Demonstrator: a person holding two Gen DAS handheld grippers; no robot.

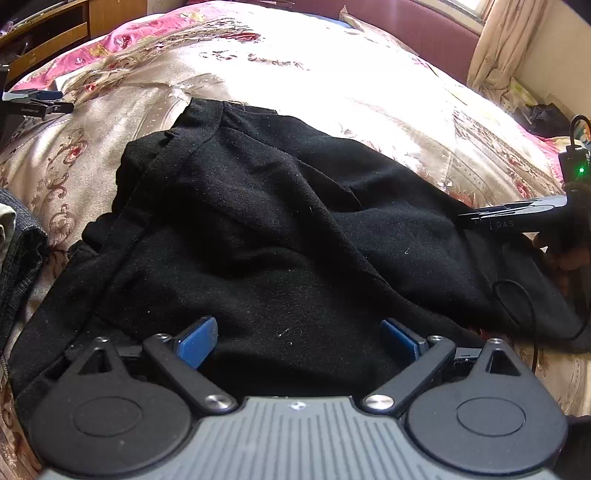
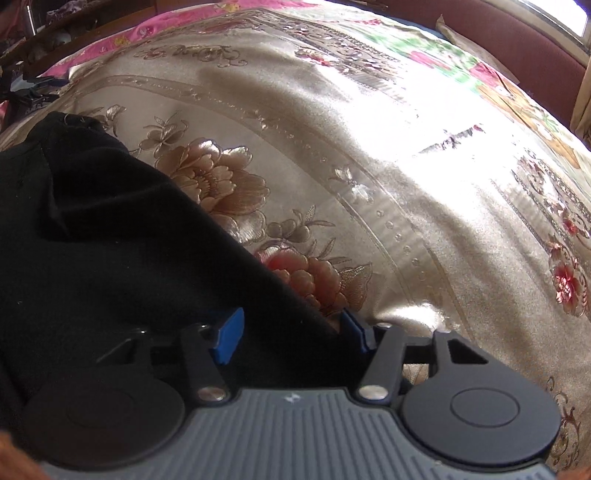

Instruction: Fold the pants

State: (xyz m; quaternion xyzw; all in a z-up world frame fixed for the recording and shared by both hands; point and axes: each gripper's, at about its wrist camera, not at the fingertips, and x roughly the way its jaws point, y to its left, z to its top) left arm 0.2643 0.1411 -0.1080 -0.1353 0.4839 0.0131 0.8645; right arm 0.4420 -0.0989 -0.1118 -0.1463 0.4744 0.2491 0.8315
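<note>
Black pants [image 1: 258, 229] lie rumpled on a floral bedspread [image 1: 332, 85]. My left gripper [image 1: 299, 338] is open, its blue pads [image 1: 195, 343] spread wide over the near edge of the pants, with fabric between them. My right gripper [image 2: 291, 334] is open too, its blue pads [image 2: 231, 336] straddling the right edge of the pants [image 2: 92, 240], with cloth between them. The right gripper also shows in the left wrist view [image 1: 517, 218], at the pants' right side.
The satin bedspread [image 2: 406, 184] stretches far and right, brightly sunlit. A dark grey garment [image 1: 18, 266] lies at the left edge. A black device [image 1: 37, 103] sits on the bed's far left. A maroon headboard [image 1: 424, 29] and a curtain [image 1: 498, 48] stand behind.
</note>
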